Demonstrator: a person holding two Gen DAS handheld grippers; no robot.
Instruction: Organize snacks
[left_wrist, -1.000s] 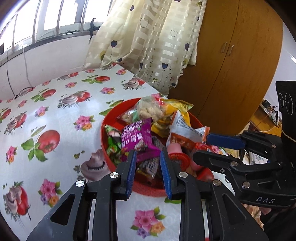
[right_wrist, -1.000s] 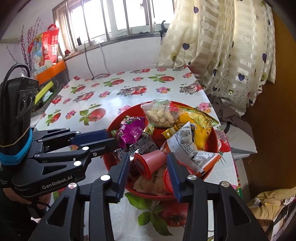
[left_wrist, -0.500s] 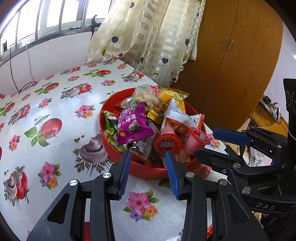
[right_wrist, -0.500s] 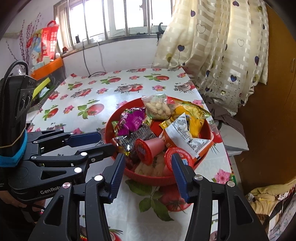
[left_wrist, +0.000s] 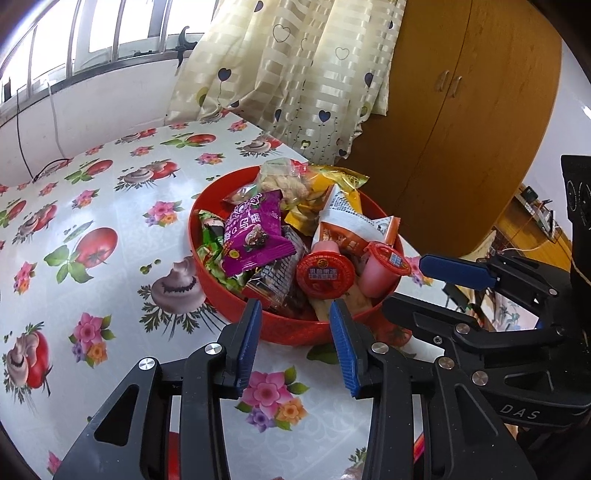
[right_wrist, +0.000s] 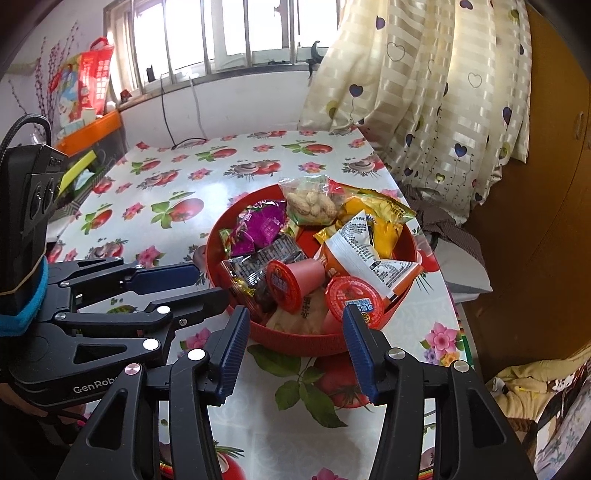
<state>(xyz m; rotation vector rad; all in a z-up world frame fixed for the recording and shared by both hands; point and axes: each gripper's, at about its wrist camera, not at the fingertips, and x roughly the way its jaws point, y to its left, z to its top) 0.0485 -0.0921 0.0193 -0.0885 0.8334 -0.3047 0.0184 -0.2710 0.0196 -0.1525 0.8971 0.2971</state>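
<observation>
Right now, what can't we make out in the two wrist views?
- Bottom of the red bowl: both views, buried under snack packets.
- Pale packet beneath the jelly cups: right wrist view, mostly covered, print unreadable.
- Green packet: left wrist view, mostly under the purple packet; barely visible in the right view.
- Red object at the bottom edge: left wrist view, cut off and hidden by the left gripper.
- Windowsill items: right wrist view, too small.

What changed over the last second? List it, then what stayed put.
Both hand-held grippers, left and right, pulled back from the red bowl with their jaws widening, holding nothing. The bowl and its snacks, including the purple packet and jelly cups, stayed put.
</observation>
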